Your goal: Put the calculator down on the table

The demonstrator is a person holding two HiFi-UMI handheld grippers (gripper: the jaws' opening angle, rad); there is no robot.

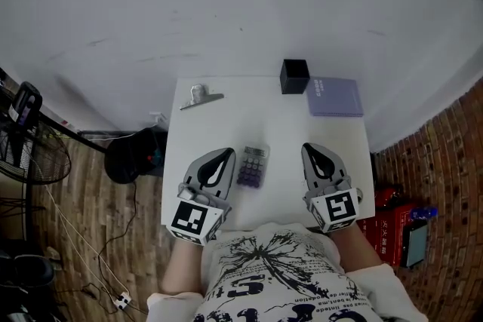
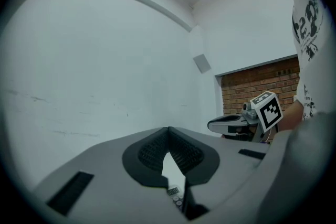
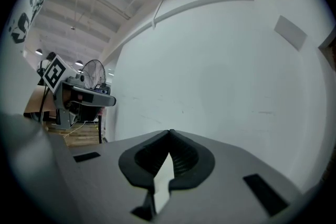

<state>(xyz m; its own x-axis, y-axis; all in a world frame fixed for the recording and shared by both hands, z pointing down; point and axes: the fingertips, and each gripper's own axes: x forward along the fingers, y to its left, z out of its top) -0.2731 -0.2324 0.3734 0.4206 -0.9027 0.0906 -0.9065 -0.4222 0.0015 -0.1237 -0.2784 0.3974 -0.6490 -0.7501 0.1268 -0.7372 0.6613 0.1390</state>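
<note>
While our left gripper point(image 1: 226, 154) and right gripper point(image 1: 311, 150) hang clenched and empty, the calculator point(image 1: 252, 167) lies between them, clear of the table point(image 1: 226, 124) edges.

Head view steeply down on table point(image 1: 272, 124), gripper views level toward wall point(image 2: 105, 86)
</note>
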